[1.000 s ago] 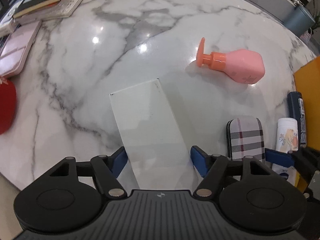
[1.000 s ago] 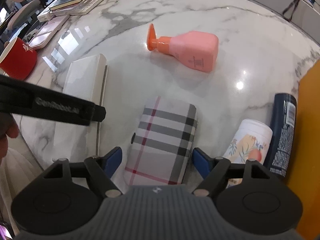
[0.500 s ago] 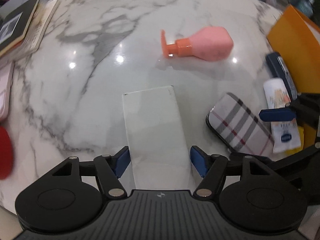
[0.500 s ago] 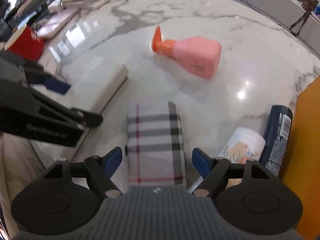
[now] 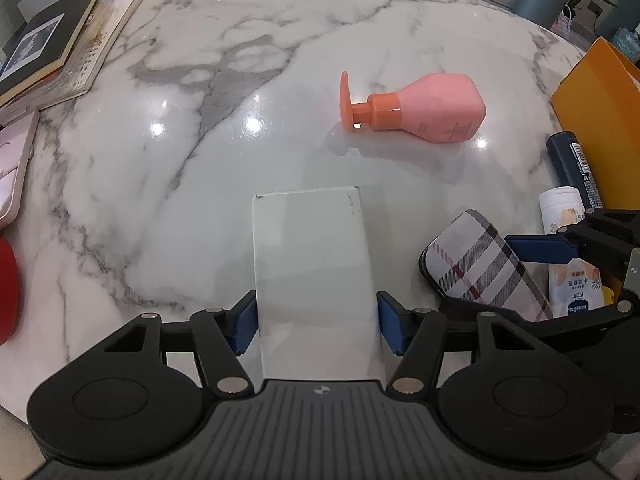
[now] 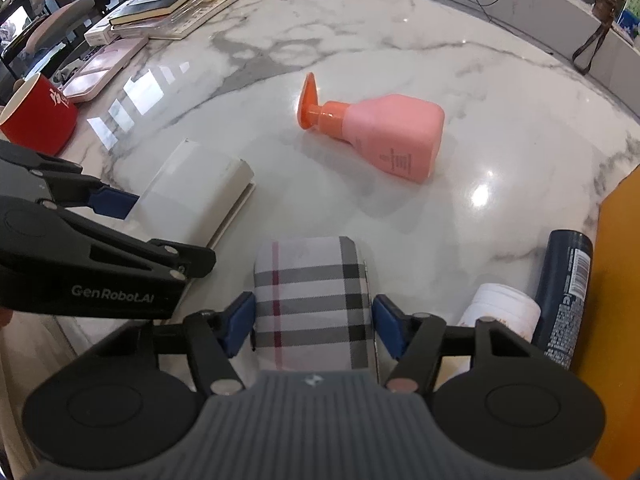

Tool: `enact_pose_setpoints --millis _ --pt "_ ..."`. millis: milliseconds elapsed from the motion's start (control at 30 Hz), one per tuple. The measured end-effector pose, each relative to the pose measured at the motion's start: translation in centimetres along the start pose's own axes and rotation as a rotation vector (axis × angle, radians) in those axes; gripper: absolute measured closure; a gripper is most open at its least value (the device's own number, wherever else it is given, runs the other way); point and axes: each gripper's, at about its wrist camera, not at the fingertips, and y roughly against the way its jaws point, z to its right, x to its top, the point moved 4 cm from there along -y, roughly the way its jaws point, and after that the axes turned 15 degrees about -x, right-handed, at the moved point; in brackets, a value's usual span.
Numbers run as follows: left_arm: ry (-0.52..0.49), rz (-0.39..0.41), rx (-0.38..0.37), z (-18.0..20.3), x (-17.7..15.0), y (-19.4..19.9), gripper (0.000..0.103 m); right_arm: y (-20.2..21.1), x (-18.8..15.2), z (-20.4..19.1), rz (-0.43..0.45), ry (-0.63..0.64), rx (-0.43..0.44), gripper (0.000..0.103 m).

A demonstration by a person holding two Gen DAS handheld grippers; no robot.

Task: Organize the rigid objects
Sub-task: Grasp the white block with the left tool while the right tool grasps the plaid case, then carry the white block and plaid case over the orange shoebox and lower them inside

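A flat white box (image 5: 312, 252) lies on the marble table (image 5: 200, 200) between my left gripper's (image 5: 316, 324) blue pads. Its jaws are closing and both pads touch the box's long sides. To its right lies a plaid case (image 6: 312, 280) inside my right gripper (image 6: 314, 326). Those jaws are also closing, and the pads touch the case on both sides. A pink pump bottle (image 5: 432, 112) with an orange pump lies on its side farther back, apart from both grippers. In the right wrist view the white box (image 6: 192, 188) sits left of the case.
Stacked books (image 5: 48, 48) and a pink case (image 5: 12, 176) sit at the far left, with a red mug (image 6: 40, 116) near the left edge. An orange box (image 5: 600, 92), a dark blue can (image 6: 568, 280) and a white lotion bottle (image 6: 504, 304) crowd the right side.
Both pairs of jaws have narrowed onto the white box and the plaid case. The left gripper has rolled square with the box. The right gripper now lines up with the case.
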Motion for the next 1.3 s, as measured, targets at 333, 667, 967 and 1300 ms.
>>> enact_pose_setpoints --millis 333,667,967,1300 --pt "-0.001 -0.004 0.004 -0.1 -0.2 0.1 0.033 0.6 -0.8 0.4 0.005 -0.011 0.012 0.025" --pt "-0.034 -0.034 0.018 0.2 -0.7 0.1 0.032 0.8 -2.8 -0.3 0.044 0.085 -0.036 0.031" --pt "-0.028 -0.022 -0.010 0.4 -1.3 0.7 0.033 1.0 -2.8 -0.1 0.056 0.055 -0.029 0.037" --pt "-0.063 0.020 -0.017 3.8 -1.2 4.3 0.033 4.8 -3.1 1.7 0.104 -0.017 0.005 0.038"
